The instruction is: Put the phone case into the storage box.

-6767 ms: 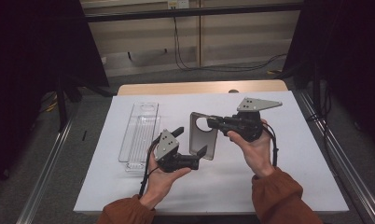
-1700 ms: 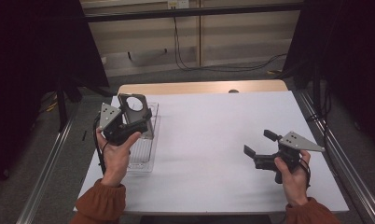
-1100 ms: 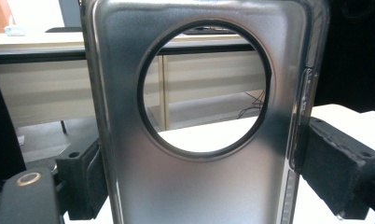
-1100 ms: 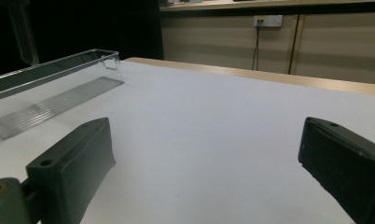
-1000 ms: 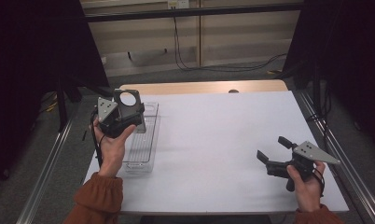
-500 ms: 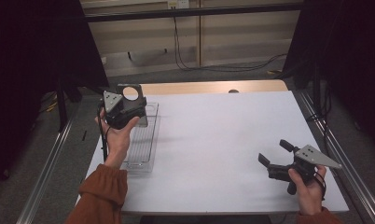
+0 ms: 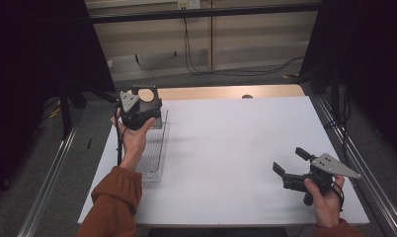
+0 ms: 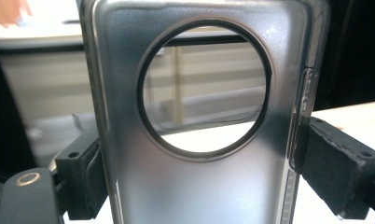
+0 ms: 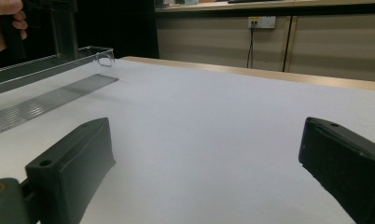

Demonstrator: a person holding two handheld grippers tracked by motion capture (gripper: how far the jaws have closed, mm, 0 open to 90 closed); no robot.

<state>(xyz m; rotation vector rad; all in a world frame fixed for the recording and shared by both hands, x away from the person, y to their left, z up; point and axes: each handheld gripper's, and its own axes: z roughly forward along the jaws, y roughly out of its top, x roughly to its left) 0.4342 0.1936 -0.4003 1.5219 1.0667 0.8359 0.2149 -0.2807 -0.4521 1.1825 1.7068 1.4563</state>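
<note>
A dark, see-through phone case [image 8: 199, 186] with a large round hole stands upright between the pads [image 8: 335, 172] of my left gripper [image 8: 202, 179], which press on its two long edges. In the high view the left gripper [image 7: 141, 102] holds the phone case [image 7: 157, 100] above the far end of a clear plastic tray [image 7: 154, 148] at the table's left side. My right gripper [image 7: 289, 160] hovers low over the table's near right corner. In the right gripper view its jaws [image 9: 204, 172] stand wide apart with only white tabletop between them.
The white tabletop [image 7: 226, 143] spreads between the two hands. A wooden strip [image 7: 226, 92] runs along its far edge. Metal rails [image 7: 48, 182] flank the table on both sides. From the right gripper the clear tray [image 9: 90, 49] lies far off at the left.
My left hand has carried the phone case farther away and slightly down, over the tray's far end. The right hand has stayed about where it was.
</note>
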